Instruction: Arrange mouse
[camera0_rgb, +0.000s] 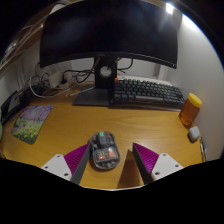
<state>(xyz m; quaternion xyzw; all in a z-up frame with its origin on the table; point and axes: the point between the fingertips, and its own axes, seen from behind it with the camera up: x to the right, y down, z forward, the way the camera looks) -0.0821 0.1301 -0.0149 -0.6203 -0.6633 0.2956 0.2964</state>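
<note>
Mouse (104, 151): one, dark, on table's (90, 120) near edge, between the fingers with gaps either side.
Gripper (109, 160): one, fingers spread, grasping nothing.
Keyboard (146, 93): one, toward far edge.
Monitor (108, 32): one, behind keyboard.
Orange bottle (190, 108): one, right edge.

Your gripper (105, 163) was open, the mouse (104, 151) between its fingers (72, 160) on the bench (70, 125); keyboard (147, 93) and monitor (108, 32) stood beyond.

White jaws with magenta pads (146, 157) (triangular, ridged inner faces)
</note>
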